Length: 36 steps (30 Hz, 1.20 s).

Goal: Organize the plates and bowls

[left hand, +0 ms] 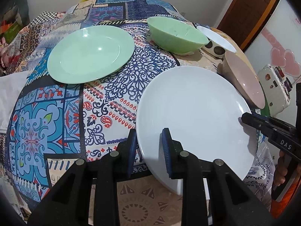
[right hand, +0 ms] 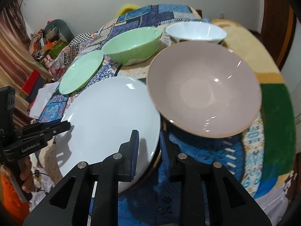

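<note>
My left jaws (left hand: 148, 152) pinch the near-left rim of the white plate (left hand: 191, 113), one pad above and one below. My right jaws (right hand: 148, 154) straddle the plate's opposite rim, though whether their pads press on it I cannot tell. The plate sits tilted over the patterned tabletop (left hand: 56, 113). The pink bowl (right hand: 203, 90) sits just beside the plate. The green plate (left hand: 90, 53), green bowl (left hand: 176, 35) and white bowl (right hand: 195, 31) rest farther back.

Patterned tablecloth (left hand: 116, 86) over the table; white sticker-covered case (left hand: 272, 88) at right; cluttered boxes (right hand: 47, 43) behind.
</note>
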### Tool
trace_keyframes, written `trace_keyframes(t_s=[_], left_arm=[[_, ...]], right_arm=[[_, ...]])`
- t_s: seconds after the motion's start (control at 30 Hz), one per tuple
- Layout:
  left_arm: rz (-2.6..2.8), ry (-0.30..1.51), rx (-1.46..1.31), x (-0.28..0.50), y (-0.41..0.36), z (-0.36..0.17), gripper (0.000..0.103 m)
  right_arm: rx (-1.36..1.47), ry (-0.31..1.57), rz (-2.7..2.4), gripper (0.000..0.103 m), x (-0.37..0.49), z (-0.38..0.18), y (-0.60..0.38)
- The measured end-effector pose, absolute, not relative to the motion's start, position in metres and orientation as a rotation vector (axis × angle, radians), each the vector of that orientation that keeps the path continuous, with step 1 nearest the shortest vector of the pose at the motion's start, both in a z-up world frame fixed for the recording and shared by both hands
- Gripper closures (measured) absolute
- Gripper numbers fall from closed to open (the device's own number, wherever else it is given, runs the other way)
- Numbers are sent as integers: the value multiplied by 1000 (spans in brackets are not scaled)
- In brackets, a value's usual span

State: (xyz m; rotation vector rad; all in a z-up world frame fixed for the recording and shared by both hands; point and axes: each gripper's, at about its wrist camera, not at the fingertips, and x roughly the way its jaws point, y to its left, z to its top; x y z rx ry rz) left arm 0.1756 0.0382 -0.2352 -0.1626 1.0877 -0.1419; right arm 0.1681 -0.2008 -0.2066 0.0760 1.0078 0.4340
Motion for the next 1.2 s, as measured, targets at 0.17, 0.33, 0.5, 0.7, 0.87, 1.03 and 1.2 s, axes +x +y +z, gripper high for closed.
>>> trace_keyframes(t_s=[0.17,0.33,0.5,0.7,0.87,1.03,1.2], left_arm=[[-119,1072,-164,170,44,-229,70],[-95,1010,-145,159,52,-211,55],[-66,927,-120,150,62,-187,43],[-24,838,-95,149,83,-160,23],[21,790,-95,159,105,-149,10],[66,797,-112,177,133,-151,7],[105,808,-118,192,157,-162,7]], right_arm=[[51,996,449,81,166,-199,-198],[45,979,476,78,163,-191,-188],[31,927,512,62,167,-175,-168],[26,879,545,47,180,-163,-141],[8,864,568,42,192,-162,-112],[-6,874,584,42,203,-165,-86],[-23,878,589,42,218,-167,-64]])
